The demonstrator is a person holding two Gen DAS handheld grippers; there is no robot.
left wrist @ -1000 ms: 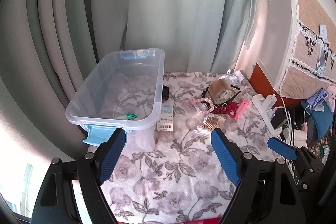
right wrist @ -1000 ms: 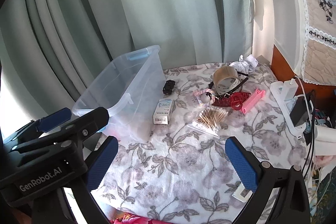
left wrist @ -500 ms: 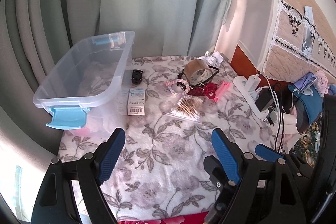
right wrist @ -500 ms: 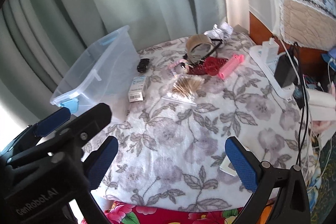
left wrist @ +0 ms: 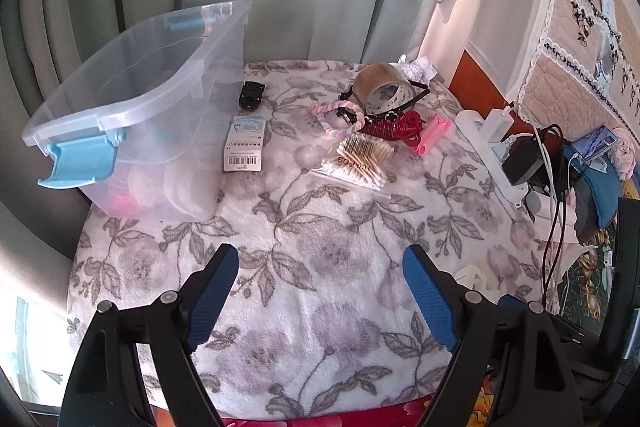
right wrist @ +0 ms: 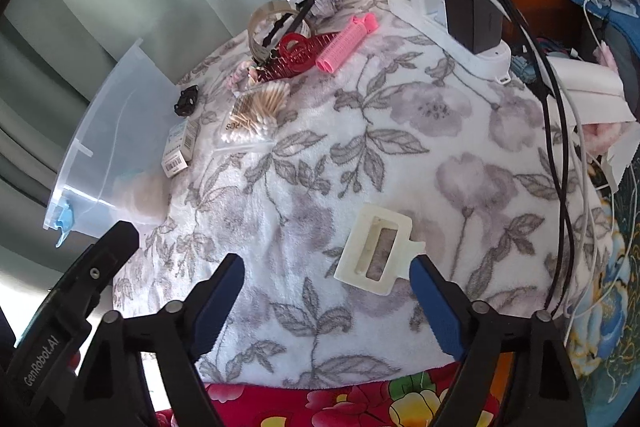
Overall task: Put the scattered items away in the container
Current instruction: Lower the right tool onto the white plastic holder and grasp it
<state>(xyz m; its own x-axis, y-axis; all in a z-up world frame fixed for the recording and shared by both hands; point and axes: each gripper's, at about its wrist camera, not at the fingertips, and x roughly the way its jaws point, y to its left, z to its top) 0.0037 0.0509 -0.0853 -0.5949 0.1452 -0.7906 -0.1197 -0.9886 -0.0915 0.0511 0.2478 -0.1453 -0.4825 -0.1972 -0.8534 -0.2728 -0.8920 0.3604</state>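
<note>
On the flowered blanket that covers the bench, the left wrist view shows one clear plastic container at the left, with two light-blue latches and a few pale and pink things dim behind its wall. Just beside its right wall lie one small barcoded box and one black clip. Further right is a cluster: one bag of cotton swabs, one pastel twisted hair tie, one roll of brown tape, one dark red hair claw, one pink hair roller and one crumpled paper. The left gripper hovers over bare blanket with its jaws wide and nothing between them.

The right wrist view alone shows clearly one white rectangular lint brush, lying near the front edge well apart from the cluster; in the left view only a corner of it peeks out beside the jaw. The right gripper has just been closing its jaws, which stand wide above the blanket; the brush lies just inside the right jaw, not pressed. The container is partly cut off here. One white power strip with a black adapter and trailing cables crowds the right edge.
</note>
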